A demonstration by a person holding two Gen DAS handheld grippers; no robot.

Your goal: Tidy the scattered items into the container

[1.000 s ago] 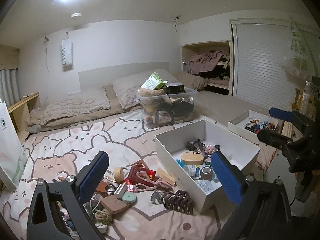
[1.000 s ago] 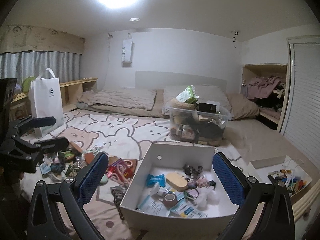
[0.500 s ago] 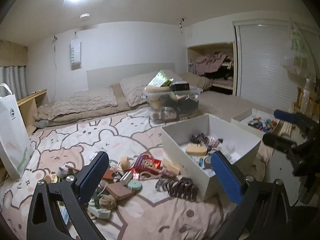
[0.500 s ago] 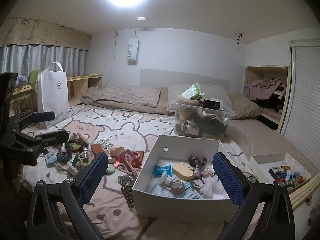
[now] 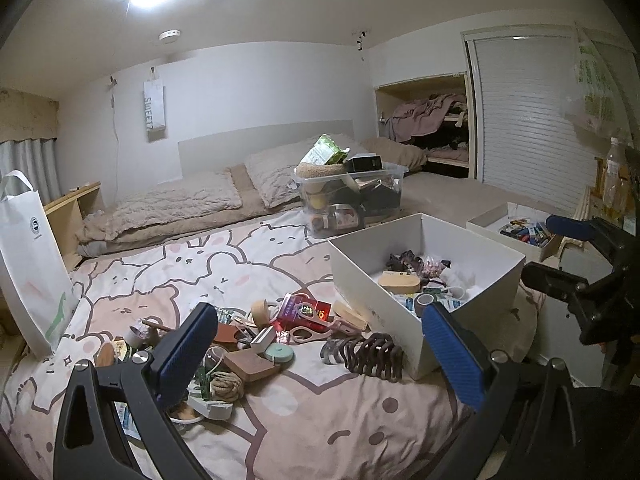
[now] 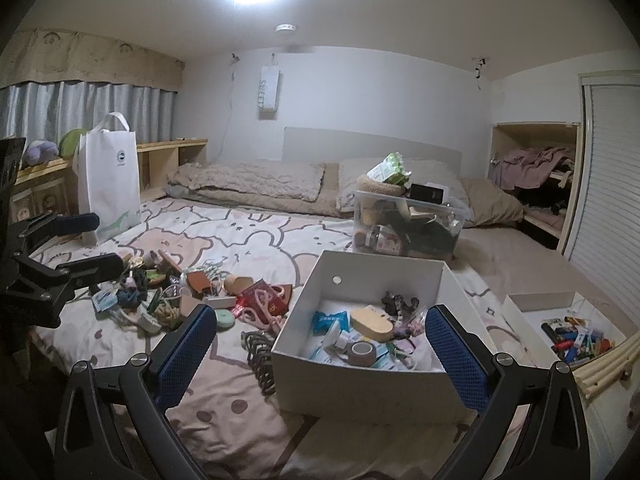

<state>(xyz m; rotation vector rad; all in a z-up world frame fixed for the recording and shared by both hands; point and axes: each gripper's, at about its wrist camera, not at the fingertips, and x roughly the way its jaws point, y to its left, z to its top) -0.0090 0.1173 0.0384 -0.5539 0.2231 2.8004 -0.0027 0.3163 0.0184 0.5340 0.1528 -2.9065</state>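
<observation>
At the bed's left edge a white bag stood upright. Toward the near edge lay the scattered pile: tape roll, red packet, pink scissors, brown hair claw. The left tongs hung wide and empty above it; the hair claw, lying nearest the white box, looked the best first pick. Its long axis ran roughly along the bed's near edge toward the box wall, so closing across its narrow width should grip surest. Right of the pile sat the box, partly filled. The right tongs hovered over it, wide and empty.
</observation>
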